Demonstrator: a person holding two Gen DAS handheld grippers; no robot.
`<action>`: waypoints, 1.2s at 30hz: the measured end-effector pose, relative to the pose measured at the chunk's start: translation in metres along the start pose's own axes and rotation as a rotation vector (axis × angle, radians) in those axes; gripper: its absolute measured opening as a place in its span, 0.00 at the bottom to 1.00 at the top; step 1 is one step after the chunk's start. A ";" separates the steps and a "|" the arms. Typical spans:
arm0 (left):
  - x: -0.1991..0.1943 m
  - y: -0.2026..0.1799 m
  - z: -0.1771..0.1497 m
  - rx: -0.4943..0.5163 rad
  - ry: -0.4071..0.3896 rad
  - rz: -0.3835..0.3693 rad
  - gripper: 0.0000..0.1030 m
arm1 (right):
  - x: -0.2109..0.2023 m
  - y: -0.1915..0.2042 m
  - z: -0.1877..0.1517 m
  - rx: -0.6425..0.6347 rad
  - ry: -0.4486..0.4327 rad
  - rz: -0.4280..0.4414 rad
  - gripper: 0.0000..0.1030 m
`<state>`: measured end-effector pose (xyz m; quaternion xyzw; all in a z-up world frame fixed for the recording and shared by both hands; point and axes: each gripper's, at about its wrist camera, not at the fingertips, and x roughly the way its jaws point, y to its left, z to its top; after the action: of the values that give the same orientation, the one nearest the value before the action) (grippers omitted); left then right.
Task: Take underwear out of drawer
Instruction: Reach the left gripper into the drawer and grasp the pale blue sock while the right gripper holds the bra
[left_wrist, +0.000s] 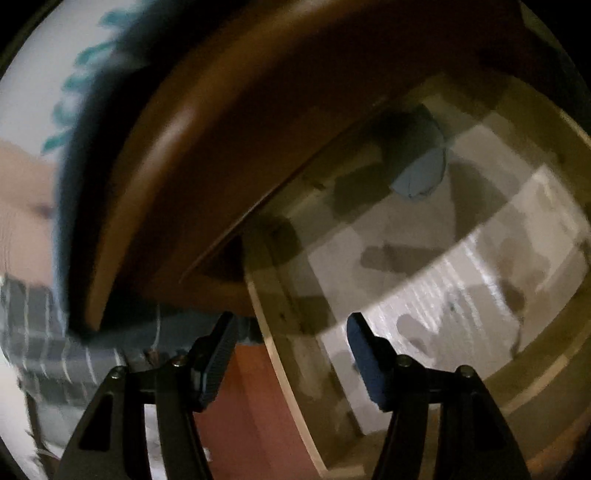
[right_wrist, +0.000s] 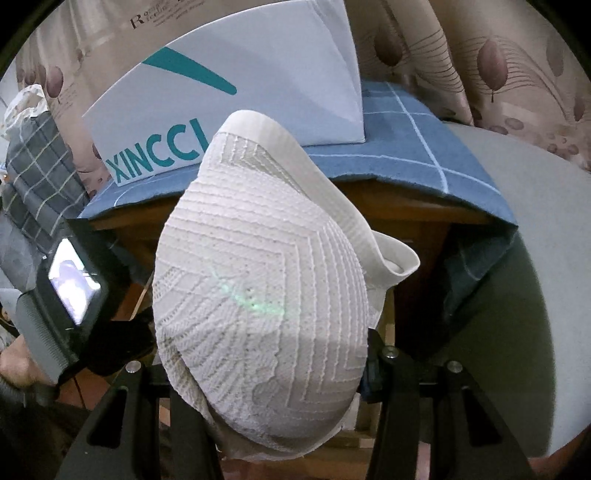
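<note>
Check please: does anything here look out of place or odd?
Little stands out. A small blue bundle lies alone at the back of the open drawer. The blue cloth hangs unevenly off the dresser edge.

Left gripper (left_wrist: 291, 354) jaws spread wide, empty; right gripper (right_wrist: 266, 373) clamped on cloth.

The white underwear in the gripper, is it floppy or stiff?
Probably floppy: the underwear drapes over the right gripper and its waistband curls over. It looks light, being thin, lacy knit. It may snag rather than slip, since the weave is open.
</note>
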<state>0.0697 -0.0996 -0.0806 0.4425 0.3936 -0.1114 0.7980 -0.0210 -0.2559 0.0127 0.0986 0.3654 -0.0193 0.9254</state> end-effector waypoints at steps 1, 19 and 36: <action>0.005 -0.004 0.003 0.038 -0.008 0.000 0.61 | 0.000 -0.003 -0.002 0.011 -0.004 -0.002 0.45; 0.044 -0.039 0.018 0.233 -0.091 -0.075 0.61 | -0.014 -0.009 -0.006 0.064 -0.042 0.030 0.45; 0.067 -0.081 0.033 0.526 -0.190 0.047 0.61 | -0.017 -0.012 -0.005 0.082 -0.044 0.057 0.45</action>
<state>0.0891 -0.1616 -0.1695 0.6313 0.2640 -0.2322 0.6913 -0.0380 -0.2675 0.0189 0.1464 0.3408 -0.0099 0.9286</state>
